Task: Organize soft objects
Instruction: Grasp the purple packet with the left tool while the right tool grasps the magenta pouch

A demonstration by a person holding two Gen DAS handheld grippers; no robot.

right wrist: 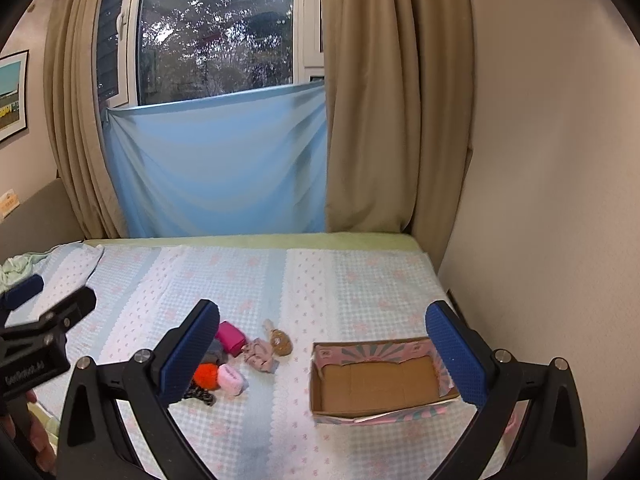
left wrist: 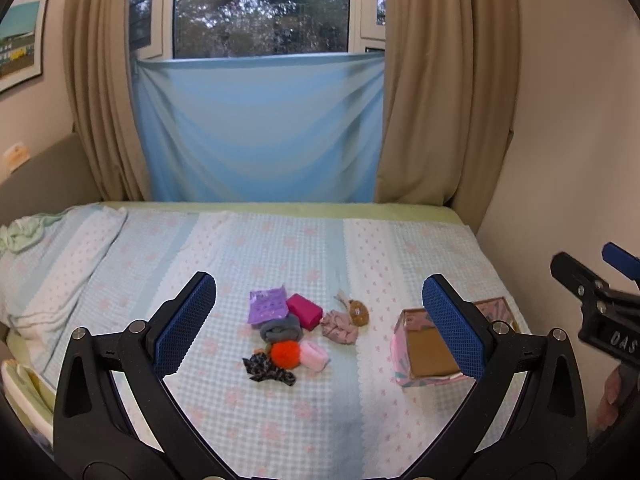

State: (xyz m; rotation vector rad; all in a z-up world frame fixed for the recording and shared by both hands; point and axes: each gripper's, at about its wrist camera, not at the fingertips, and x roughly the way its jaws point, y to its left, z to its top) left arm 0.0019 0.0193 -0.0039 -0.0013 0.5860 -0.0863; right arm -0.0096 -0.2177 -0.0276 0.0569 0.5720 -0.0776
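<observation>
Lying on the bed [left wrist: 320,420], a cluster of soft objects [left wrist: 296,332] is seen well left of the empty cardboard box [right wrist: 380,384]. The left gripper [left wrist: 320,320] is held above the cluster, fingers spread wide, nothing gripped. The right gripper [right wrist: 324,356] is likewise held wide apart, nothing between its fingers.

My left tongs [left wrist: 319,326] and right tongs [right wrist: 322,354] look alike: black angular arms, silver screws at the joints, blue dimpled pads [left wrist: 185,322]. White lettering marks each body; bare fingers [left wrist: 610,396] show skin.
</observation>
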